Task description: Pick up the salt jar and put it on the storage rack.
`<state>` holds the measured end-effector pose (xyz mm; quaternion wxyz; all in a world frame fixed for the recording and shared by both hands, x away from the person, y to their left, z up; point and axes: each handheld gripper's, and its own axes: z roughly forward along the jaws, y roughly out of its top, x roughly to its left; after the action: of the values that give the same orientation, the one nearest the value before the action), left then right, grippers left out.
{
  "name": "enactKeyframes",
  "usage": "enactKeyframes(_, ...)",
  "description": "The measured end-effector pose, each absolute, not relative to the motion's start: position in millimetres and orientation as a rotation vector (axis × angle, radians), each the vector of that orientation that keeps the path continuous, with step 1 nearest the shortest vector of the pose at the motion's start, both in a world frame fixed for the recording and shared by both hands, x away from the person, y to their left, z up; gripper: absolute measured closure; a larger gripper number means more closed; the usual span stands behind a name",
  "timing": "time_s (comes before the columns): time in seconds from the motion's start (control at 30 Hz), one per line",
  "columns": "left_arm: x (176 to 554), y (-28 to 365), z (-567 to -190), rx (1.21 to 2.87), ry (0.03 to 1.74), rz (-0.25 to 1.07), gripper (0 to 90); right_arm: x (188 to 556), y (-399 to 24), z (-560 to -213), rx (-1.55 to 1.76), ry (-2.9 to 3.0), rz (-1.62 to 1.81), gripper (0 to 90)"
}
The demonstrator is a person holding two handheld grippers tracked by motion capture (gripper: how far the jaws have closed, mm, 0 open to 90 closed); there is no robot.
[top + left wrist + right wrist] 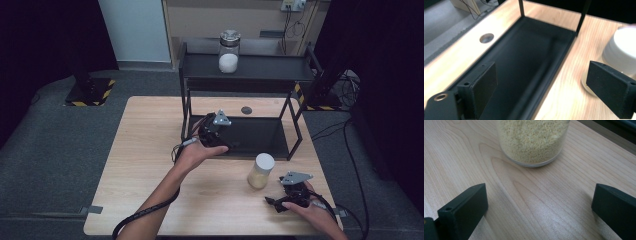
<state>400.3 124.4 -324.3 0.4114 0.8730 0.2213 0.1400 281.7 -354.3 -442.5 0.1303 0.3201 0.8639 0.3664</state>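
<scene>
A glass jar of pale yellow grains (260, 171) with a white lid stands on the wooden table (150, 165), in front of a black two-level rack (240, 75). In the right gripper view the jar (532, 141) is close ahead. My right gripper (274, 202) is open near the table's front right edge, a little to the right of and nearer than the jar, its jaws wide apart over bare wood (539, 212). My left gripper (231, 146) is open at the front left of the rack's lower tray (524, 70). The jar's white lid (622, 50) lies at that view's right.
A second glass jar (229, 51) with a metal lid and white powder stands on the rack's top shelf. A round cable hole (246, 110) sits in the table behind the rack. Cables trail from both grippers. Grey carpet surrounds the table.
</scene>
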Motion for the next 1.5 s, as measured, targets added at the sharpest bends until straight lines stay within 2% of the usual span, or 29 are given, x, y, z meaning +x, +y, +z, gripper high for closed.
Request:
enactKeyframes(0.43, 385, 121, -358, 2.223, 0.582, 0.301, 8.6, 280, -354, -443, 0.931, 2.509, 1.064, 1.2)
enactKeyframes(1.17, 345, 142, -386, 2.273, 0.554, 0.271, 8.3, 278, -355, -443, 0.930, 2.508, 1.063, 1.2)
enactKeyframes(1.33, 331, 162, -390, 2.301, 0.578, 0.268, 8.2, 277, -355, -442, 0.935, 2.507, 1.064, 1.3)
enactKeyframes(1.5, 318, 198, -400, 2.264, 0.696, 0.279, 8.3, 277, -355, -442, 0.936, 2.507, 1.064, 1.2)
